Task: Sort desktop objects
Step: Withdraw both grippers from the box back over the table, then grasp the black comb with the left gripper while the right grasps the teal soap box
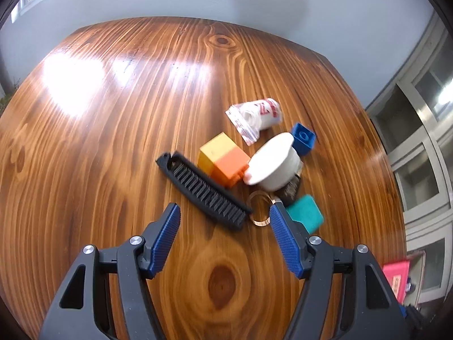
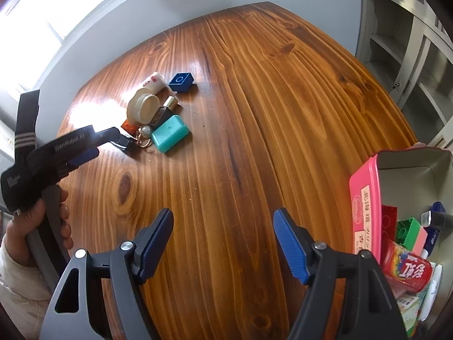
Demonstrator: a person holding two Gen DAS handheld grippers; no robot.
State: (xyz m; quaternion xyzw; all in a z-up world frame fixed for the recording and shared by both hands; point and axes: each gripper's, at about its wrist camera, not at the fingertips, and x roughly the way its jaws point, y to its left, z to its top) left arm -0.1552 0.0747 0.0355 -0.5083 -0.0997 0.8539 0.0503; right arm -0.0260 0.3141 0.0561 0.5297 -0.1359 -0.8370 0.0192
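Note:
A cluster of small objects lies on the wooden table (image 1: 113, 141): a black comb (image 1: 202, 188), a yellow-orange block (image 1: 223, 161), a white jar (image 1: 273, 164), a blue brick (image 1: 303, 138), a white tube (image 1: 257, 116), a teal case (image 1: 305, 212) and a copper ring (image 1: 260, 209). My left gripper (image 1: 225, 215) is open just in front of the comb's near end. It also shows in the right wrist view (image 2: 85, 147). My right gripper (image 2: 223, 223) is open and empty above bare table, next to the pink box (image 2: 365, 198).
The pink box holds sorted items: a red can (image 2: 407, 272), green brick (image 2: 407, 229), red brick (image 2: 389, 221) and pens. White shelving (image 2: 410, 42) stands to the right of the table. The cluster also shows in the right wrist view (image 2: 158, 113).

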